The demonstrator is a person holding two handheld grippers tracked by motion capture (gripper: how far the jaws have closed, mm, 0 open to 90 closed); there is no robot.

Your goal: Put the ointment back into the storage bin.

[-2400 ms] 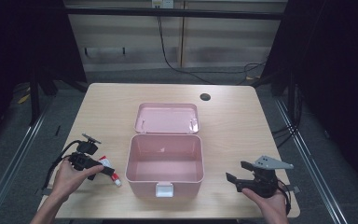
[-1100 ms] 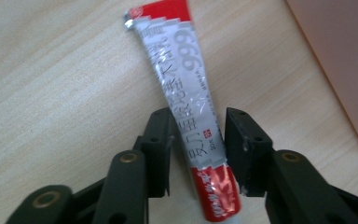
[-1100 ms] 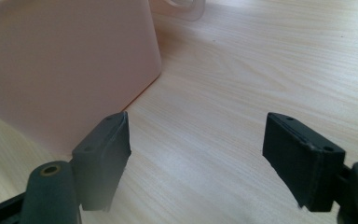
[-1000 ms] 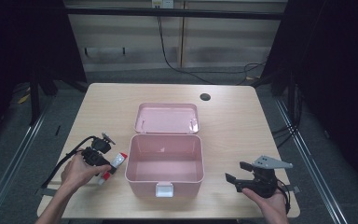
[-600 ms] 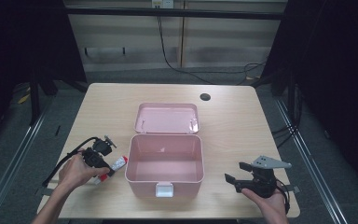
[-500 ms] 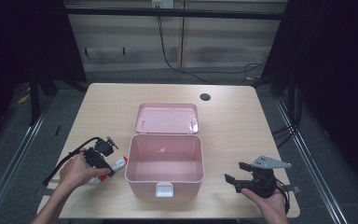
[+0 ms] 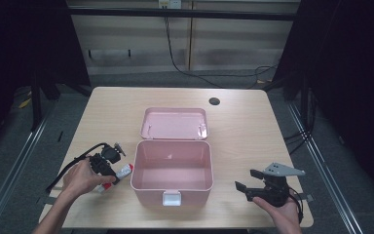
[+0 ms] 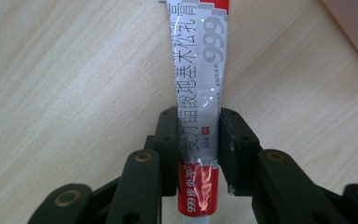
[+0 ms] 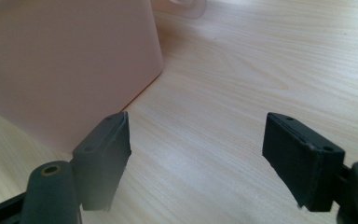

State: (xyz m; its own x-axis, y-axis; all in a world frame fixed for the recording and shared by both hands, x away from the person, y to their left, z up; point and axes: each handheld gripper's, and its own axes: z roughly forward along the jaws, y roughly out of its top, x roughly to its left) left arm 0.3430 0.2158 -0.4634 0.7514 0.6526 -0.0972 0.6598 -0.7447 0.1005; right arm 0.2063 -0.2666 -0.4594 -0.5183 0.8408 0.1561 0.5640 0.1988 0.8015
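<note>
Here left tongs [image 8: 196,149] pinch a flat foil tube [image 8: 200,79].

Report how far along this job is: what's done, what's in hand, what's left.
Done: the pink box stands open, its lid laid back, and looks empty. In hand: the left gripper is shut on the ointment tube beside the box. Left, probably: putting the tube inside and closing the lid. The right gripper waits open, holding nothing.

In the right gripper view, the right gripper [image 9: 196,161] holds its two black jaws wide apart with nothing between them above the light wooden table [image 9: 261,65], while the pink box [image 9: 65,65] stands close by at upper left.
</note>
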